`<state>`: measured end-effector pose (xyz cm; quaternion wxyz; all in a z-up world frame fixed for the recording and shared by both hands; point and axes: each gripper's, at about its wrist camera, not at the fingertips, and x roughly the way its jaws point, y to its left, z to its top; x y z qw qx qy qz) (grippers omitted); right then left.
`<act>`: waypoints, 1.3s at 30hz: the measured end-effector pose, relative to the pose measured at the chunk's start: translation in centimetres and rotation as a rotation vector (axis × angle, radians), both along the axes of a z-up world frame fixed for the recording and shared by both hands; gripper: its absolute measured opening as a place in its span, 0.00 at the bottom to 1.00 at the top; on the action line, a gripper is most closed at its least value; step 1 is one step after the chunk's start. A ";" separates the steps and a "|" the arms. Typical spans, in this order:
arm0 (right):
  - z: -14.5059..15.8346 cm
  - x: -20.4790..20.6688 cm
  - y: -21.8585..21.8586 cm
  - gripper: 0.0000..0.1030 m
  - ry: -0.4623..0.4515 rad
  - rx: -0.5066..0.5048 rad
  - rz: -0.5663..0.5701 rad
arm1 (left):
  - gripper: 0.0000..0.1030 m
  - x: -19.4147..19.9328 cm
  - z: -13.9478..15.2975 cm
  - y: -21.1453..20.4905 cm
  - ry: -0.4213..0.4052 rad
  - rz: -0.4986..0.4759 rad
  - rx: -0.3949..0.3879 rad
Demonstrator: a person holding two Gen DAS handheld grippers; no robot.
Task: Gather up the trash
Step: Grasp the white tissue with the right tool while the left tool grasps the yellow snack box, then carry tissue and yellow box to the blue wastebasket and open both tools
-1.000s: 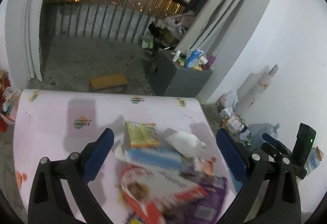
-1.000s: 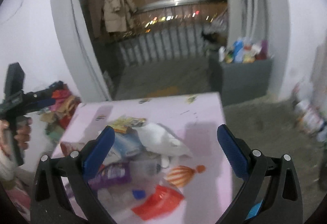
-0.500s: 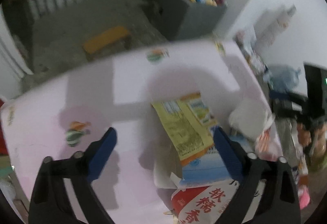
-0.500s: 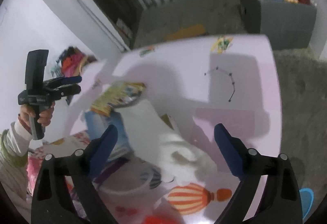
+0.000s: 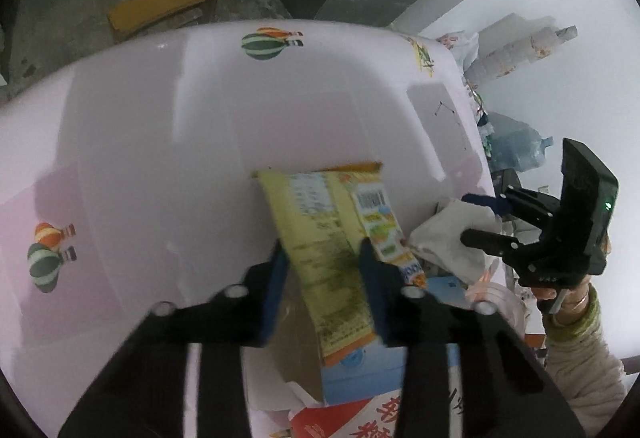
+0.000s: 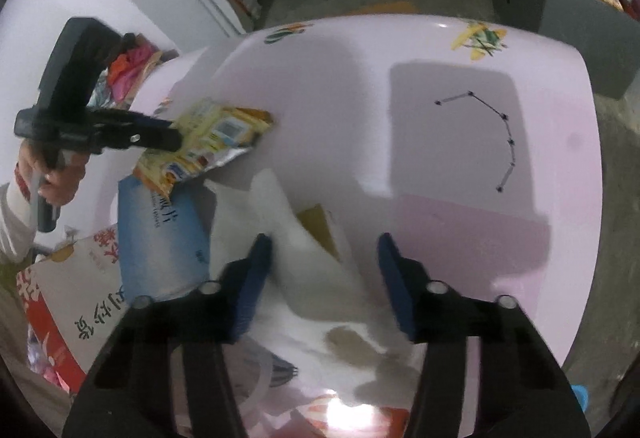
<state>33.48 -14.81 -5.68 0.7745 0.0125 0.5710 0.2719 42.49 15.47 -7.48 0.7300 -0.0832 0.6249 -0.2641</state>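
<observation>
- While both grippers sit low over the pink table (image 5: 160, 126), the trash lies heaped at its near edge: yellow snack wrapper (image 5: 332, 238) on top of a blue box (image 6: 160, 238), white crumpled paper (image 6: 304, 258) beside them, red-and-white bag (image 6: 68, 298) nearest the person.
- Left gripper (image 5: 322, 266): jaws have just been closing, now narrow, wrapper between the pads. Pads appear to press its sides, though blur keeps contact uncertain. Risk: thin film buckles or slips out on lifting.
- Right gripper (image 6: 326, 258): jaws have just been closing, still part apart, straddling the white paper; left pad touching it, right pad clear. Risk: only a loose fold gets pinched and the paper tears or drops.
- Wrapper rests on the box; lifting could drag or tip it.
- Grippers work near each other; lifting together may tangle the overlapping items.
</observation>
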 end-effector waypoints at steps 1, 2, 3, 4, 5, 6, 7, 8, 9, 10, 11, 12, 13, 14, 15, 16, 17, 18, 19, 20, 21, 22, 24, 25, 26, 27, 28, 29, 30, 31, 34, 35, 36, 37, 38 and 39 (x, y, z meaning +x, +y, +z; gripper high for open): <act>0.2 -0.1 0.1 0.36 -0.003 0.001 0.005 | 0.23 -0.1 0.1 0.1 -0.008 0.006 -0.007; 0.4 -0.3 0.1 0.30 -0.006 0.007 0.007 | 0.19 0.1 0.1 0.1 -0.018 0.010 -0.008; 0.7 -0.5 0.0 0.26 -0.011 0.003 -0.001 | 0.16 0.1 0.3 0.1 -0.032 0.012 -0.012; 0.8 -0.6 -0.2 0.24 -0.014 0.002 -0.008 | 0.15 -0.1 0.6 0.1 -0.043 0.015 -0.021; 0.8 -0.7 -0.4 0.20 -0.019 0.005 -0.016 | 0.13 -0.2 0.8 0.2 -0.055 0.023 -0.029; 0.9 -0.8 -0.7 0.14 -0.024 0.010 -0.028 | 0.11 -0.4 1.1 0.3 -0.064 0.031 -0.035; 1.0 -0.9 -1.1 0.10 -0.029 0.018 -0.042 | 0.10 -0.5 1.5 0.5 -0.071 0.039 -0.040; 1.2 -0.5 -1.5 0.08 -0.033 0.028 -0.053 | 0.08 -0.6 1.8 0.7 -0.083 0.050 -0.044; 1.5 -0.5 -1.9 0.08 -0.045 0.041 -0.067 | 0.06 -0.7 2.4 0.9 -0.101 0.065 -0.048; 1.9 -0.5 -2.2 0.07 -0.059 0.049 -0.079 | 0.05 -0.9 3.0 1.3 -0.118 0.075 -0.056; 2.6 -0.7 -2.7 0.07 -0.079 0.056 -0.093 | 0.04 -1.0 3.5 1.5 -0.135 0.084 -0.061; 3.3 -0.8 -3.2 0.07 -0.101 0.065 -0.107 | 0.02 -1.2 4.4 1.8 -0.157 0.095 -0.066; 4.0 -1.2 -3.8 0.07 -0.121 0.075 -0.120 | 0.02 -1.4 5.3 2.0 -0.177 0.100 -0.072; 4.9 -1.5 -4.4 0.07 -0.144 0.091 -0.137 | 0.02 -1.9 6.6 2.2 -0.209 0.108 -0.081; 5.7 -1.7 -4.8 0.07 -0.160 0.101 -0.150 | 0.02 -2.1 7.4 2.1 -0.228 0.113 -0.087; 6.4 -2.0 -5.2 0.07 -0.179 0.112 -0.162 | 0.01 -2.6 8.6 2.1 -0.256 0.117 -0.096; 7.1 -2.3 -5.4 0.07 -0.200 0.124 -0.176 | 0.01 -3.4 10.3 2.2 -0.299 0.120 -0.096; 7.8 -2.6 -5.6 0.07 -0.220 0.136 -0.190 | 0.01 -4.0 11.2 2.2 -0.326 0.121 -0.096; 8.8 -3.1 -6.1 0.07 -0.243 0.148 -0.201 | 0.01 -4.9 12.5 2.0 -0.359 0.120 -0.103; 9.3 -3.4 -5.7 0.07 -0.262 0.156 -0.207 | 0.01 -6.2 14.4 1.9 -0.403 0.120 -0.106; 10.4 -4.2 -6.1 0.06 -0.289 0.165 -0.218 | 0.01 -7.0 15.5 1.7 -0.429 0.116 -0.107; 11.5 -5.3 -6.7 0.06 -0.318 0.175 -0.230 | 0.01 -8.3 17.0 1.5 -0.460 0.106 -0.116; 13.0 -7.5 -7.5 0.06 -0.366 0.194 -0.252 | 0.01 -11.3 19.8 0.7 -0.525 0.080 -0.134; 13.4 -8.5 -7.6 0.06 -0.386 0.197 -0.263 | 0.01 -12.9 21.0 0.0 -0.554 0.067 -0.138; 14.1 -9.9 -8.3 0.06 -0.405 0.198 -0.280 | 0.01 -14.1 21.8 -0.6 -0.573 0.058 -0.142; 14.4 -11.1 -8.8 0.06 -0.418 0.197 -0.296 | 0.01 -16.3 22.8 -1.6 -0.587 0.044 -0.148; 14.8 -12.5 -9.6 0.06 -0.429 0.199 -0.309 | 0.01 -17.3 23.1 -2.4 -0.592 0.038 -0.152; 15.0 -14.0 -10.4 0.07 -0.440 0.203 -0.332 | 0.01 -18.7 23.4 -3.1 -0.598 0.031 -0.161; 15.1 -15.6 -11.5 0.07 -0.445 0.208 -0.359 | 0.01 -20.4 23.7 -4.3 -0.602 0.017 -0.191; 15.0 -16.9 -12.3 0.06 -0.450 0.216 -0.387 | 0.01 -21.8 23.7 -5.5 -0.601 -0.002 -0.232; 14.0 -21.0 -15.8 0.07 -0.473 0.240 -0.504 | 0.01 -25.5 22.3 -9.9 -0.559 -0.052 -0.367; 13.5 -22.3 -17.3 0.07 -0.474 0.238 -0.558 | 0.01 -26.9 21.4 -12.2 -0.552 -0.068 -0.385; 12.8 -23.6 -18.8 0.07 -0.473 0.227 -0.613 | 0.01 -27.8 20.5 -14.1 -0.555 -0.082 -0.396; 12.1 -24.7 -19.9 0.07 -0.472 0.213 -0.661 | 0.01 -28.3 19.9 -15.9 -0.553 -0.095 -0.401; 11.3 -25.8 -21.4 0.07 -0.465 0.193 -0.724 | 0.01 -29.1 19.1 -18.1 -0.552 -0.109 -0.394; 10.5 -26.7 -23.1 0.07 -0.458 0.168 -0.785 | 0.01 -29.9 17.5 -21.6 -0.548 -0.133 -0.354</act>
